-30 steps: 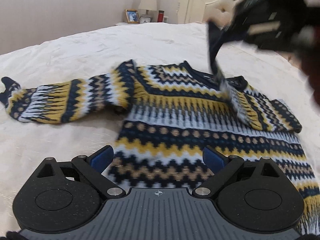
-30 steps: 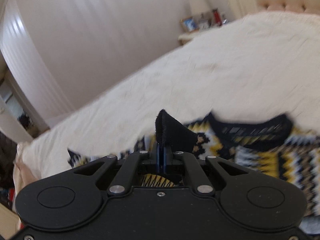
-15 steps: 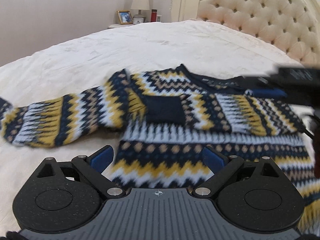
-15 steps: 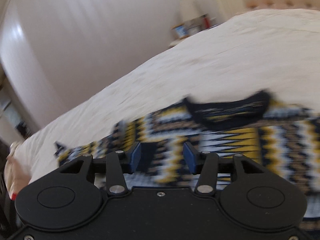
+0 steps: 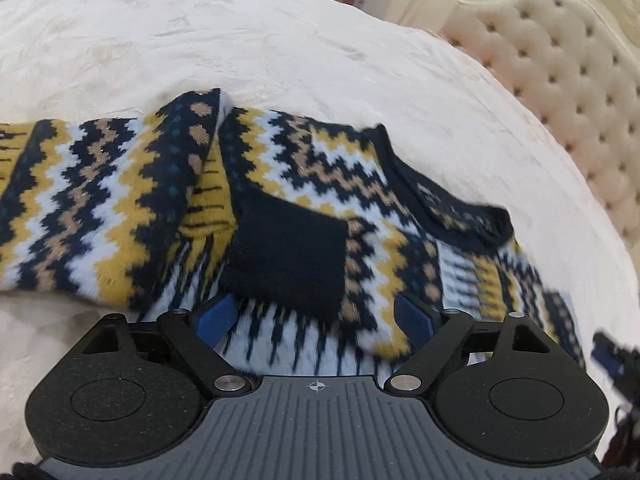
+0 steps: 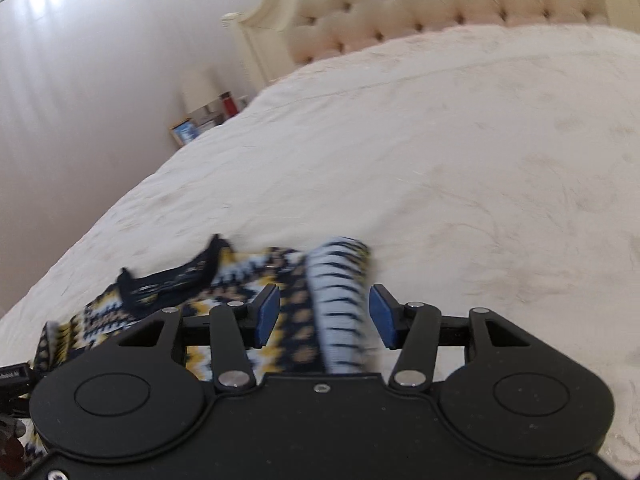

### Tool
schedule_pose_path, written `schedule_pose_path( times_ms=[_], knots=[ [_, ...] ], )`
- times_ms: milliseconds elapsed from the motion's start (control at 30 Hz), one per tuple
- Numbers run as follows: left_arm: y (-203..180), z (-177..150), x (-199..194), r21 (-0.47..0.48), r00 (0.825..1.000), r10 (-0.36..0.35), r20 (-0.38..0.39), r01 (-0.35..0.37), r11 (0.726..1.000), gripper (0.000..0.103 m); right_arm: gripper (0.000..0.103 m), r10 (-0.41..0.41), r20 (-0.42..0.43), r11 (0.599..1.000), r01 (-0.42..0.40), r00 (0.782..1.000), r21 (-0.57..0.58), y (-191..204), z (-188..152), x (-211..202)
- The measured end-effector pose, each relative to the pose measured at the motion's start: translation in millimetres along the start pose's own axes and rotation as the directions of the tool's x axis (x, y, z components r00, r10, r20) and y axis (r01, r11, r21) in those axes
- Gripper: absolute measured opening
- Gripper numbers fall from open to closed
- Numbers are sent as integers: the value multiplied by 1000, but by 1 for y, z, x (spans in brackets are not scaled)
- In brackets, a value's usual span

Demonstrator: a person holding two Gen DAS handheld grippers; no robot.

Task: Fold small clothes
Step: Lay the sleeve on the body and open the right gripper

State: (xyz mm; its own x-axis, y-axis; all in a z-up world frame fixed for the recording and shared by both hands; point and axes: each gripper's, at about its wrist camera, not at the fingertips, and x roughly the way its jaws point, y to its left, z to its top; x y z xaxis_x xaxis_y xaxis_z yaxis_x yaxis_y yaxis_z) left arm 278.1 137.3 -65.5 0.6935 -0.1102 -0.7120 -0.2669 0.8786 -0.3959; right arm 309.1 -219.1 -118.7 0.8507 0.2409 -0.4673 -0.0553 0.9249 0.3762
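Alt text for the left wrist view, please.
A navy, yellow and white zigzag sweater lies on a cream bed, one sleeve folded across its chest, dark cuff uppermost. The open left tool hovers over it, holding nothing.

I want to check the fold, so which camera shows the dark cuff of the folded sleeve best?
The left wrist view. The dark cuff lies flat on the sweater's chest, sharp and whole, just ahead of the open left gripper. The right wrist view shows no cuff, only a blurred stretch of sweater and neckline by the open right gripper.
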Motion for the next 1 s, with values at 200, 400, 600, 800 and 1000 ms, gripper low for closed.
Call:
schedule_pose_path(
  times_ms=[200,400,600,800,1000],
  knots=[
    [0,11,7,11,999,29,30,-30,999,5,59,37,-9,997,-36,999,64,-18,-6,17],
    [-9,33,-17,160,980,101,169,-129,979,4,59,69,-18,992,-66,997,106,-36,-7,20],
    [-4,39,-3,178,984,121,128,-143,974,5,61,122,-41,984,-116,992,136,-33,-8,33],
    [-1,25,13,193,981,157,109,-176,965,5,22,150,-111,986,-140,983,93,-17,-15,42],
    [-3,26,14,216,979,165,117,-187,958,5,14,-2,58,971,16,998,-237,39,-9,2]
  ],
)
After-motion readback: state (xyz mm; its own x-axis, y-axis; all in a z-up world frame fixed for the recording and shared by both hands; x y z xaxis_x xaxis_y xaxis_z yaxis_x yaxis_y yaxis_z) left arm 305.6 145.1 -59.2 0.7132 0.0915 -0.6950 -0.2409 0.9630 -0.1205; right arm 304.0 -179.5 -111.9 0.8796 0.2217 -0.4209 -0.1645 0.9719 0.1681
